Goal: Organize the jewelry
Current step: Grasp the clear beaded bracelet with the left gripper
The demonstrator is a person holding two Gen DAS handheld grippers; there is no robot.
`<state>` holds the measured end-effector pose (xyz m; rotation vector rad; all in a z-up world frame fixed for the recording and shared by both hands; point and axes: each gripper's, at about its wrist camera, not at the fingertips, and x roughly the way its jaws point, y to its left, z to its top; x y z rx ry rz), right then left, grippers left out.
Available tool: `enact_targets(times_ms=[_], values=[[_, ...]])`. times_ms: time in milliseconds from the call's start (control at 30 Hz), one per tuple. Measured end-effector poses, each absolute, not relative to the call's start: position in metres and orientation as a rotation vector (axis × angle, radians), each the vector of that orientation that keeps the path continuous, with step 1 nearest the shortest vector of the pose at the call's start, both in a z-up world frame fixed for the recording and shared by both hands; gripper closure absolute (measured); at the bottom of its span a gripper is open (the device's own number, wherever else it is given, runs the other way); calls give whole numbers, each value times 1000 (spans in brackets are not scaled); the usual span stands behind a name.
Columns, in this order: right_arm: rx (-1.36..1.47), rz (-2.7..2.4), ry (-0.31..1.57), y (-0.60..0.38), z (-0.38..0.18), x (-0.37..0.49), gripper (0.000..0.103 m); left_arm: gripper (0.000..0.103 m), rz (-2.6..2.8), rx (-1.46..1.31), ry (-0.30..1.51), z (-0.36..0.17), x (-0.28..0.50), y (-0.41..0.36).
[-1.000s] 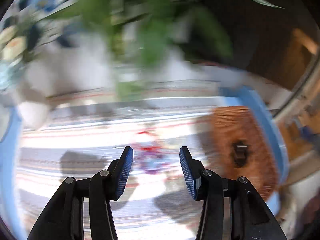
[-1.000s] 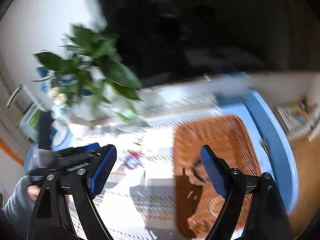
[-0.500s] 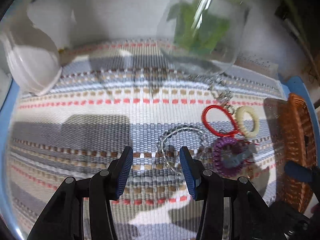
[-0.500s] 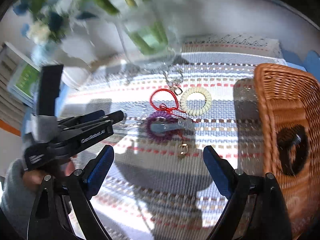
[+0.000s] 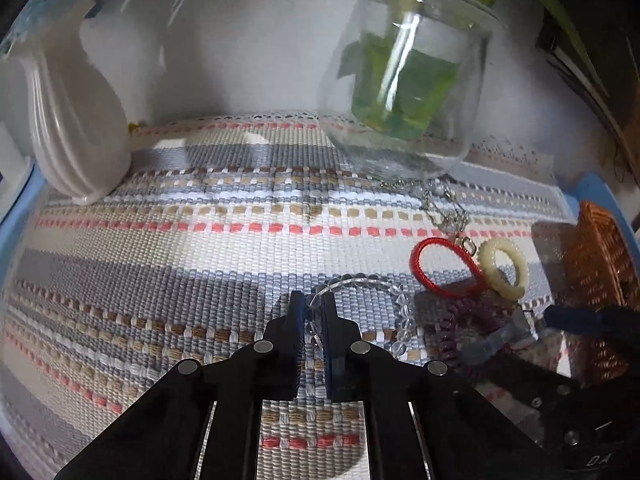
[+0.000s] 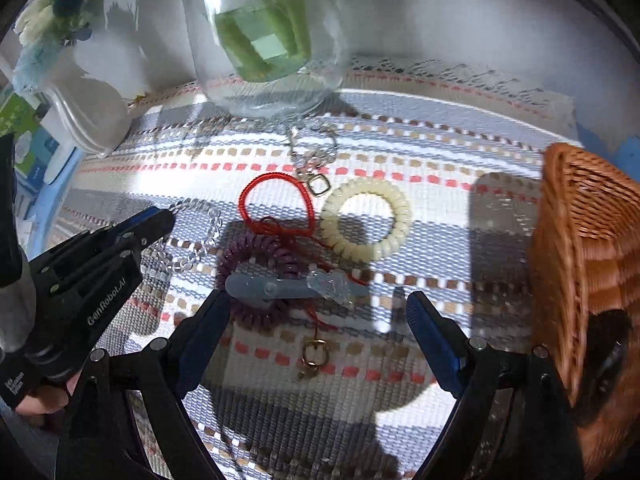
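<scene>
Jewelry lies on a striped woven mat (image 5: 200,216). My left gripper (image 5: 313,312) is shut on a clear bead bracelet (image 5: 402,306) that lies on the mat; it also shows in the right wrist view (image 6: 160,220). My right gripper (image 6: 318,312) is open and empty, low over a grey hair clip (image 6: 288,290) on a purple coil tie (image 6: 256,256). Beyond lie a red cord loop (image 6: 272,200), a cream coil ring (image 6: 366,218), a silver chain (image 6: 312,156) and a small gold clasp (image 6: 314,356). A wicker basket (image 6: 580,248) stands at the right.
A glass vase (image 5: 404,76) with green stems stands at the mat's far edge, next to the chain. A white ribbed vase (image 5: 72,128) stands far left. A white wall runs behind them. The blue table edge (image 5: 592,188) shows at the right.
My left gripper moved forward and closed on the clear bead bracelet. My right gripper came down closer over the hair clip and coil tie, still open.
</scene>
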<state>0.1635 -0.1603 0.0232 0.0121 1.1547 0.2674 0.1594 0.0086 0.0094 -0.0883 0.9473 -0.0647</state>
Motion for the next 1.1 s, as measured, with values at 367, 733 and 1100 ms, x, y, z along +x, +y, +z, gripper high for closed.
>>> enact_targets(times_ms=[367, 733, 1100], values=[[-64, 272, 1117, -151, 15, 165, 12, 96, -69, -60, 934, 10, 160, 8], [-46, 263, 1113, -159, 19, 165, 31, 96, -68, -64, 935, 10, 159, 7], [71, 287, 1043, -184, 70, 158, 31, 96, -112, -179, 912, 37, 158, 12]])
